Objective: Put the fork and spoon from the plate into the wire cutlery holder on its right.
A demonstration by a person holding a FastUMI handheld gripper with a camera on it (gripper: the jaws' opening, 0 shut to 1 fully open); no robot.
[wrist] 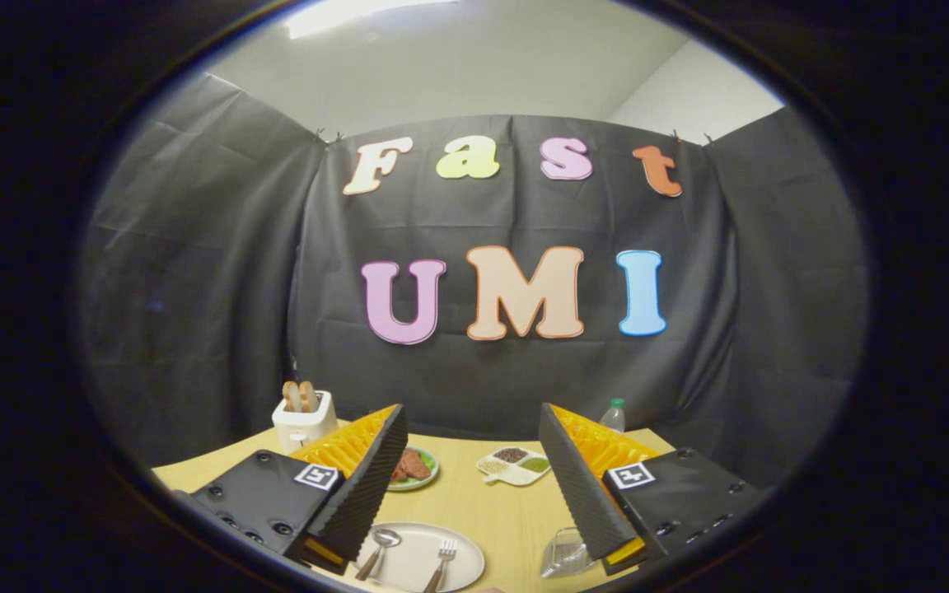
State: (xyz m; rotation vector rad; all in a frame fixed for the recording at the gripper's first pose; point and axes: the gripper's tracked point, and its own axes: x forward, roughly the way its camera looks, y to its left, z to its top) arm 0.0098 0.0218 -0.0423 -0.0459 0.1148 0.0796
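Booth: black cloth hung behind a pale wooden tabletop [491, 511], smooth and matte under the light.
Hand-held gripper: the hand-held gripper [474, 461] was spread wide and grasping nothing, hovering above the near edge with its ribbed fingers [371, 486] angled down.
Plate: a white round plate [409, 564] sat just below and between the fingers, glossy and shallow.
Spoon and fork: the metal spoon [380, 548] lay on the plate's left part, the fork [441, 558] beside it, handles toward the camera, both thin and slick.
Holder: the wire cutlery holder [567, 556] stood right of the plate, partly hidden behind the right finger.
Risk: flat, shiny cutlery on glazed china could well have skidded or tipped the plate under a pinch; a tilted handle might have snagged the open wires.
Beyond: a toaster [303, 420], a green dish [415, 469], a divided dish [516, 465] and a bottle [614, 414].
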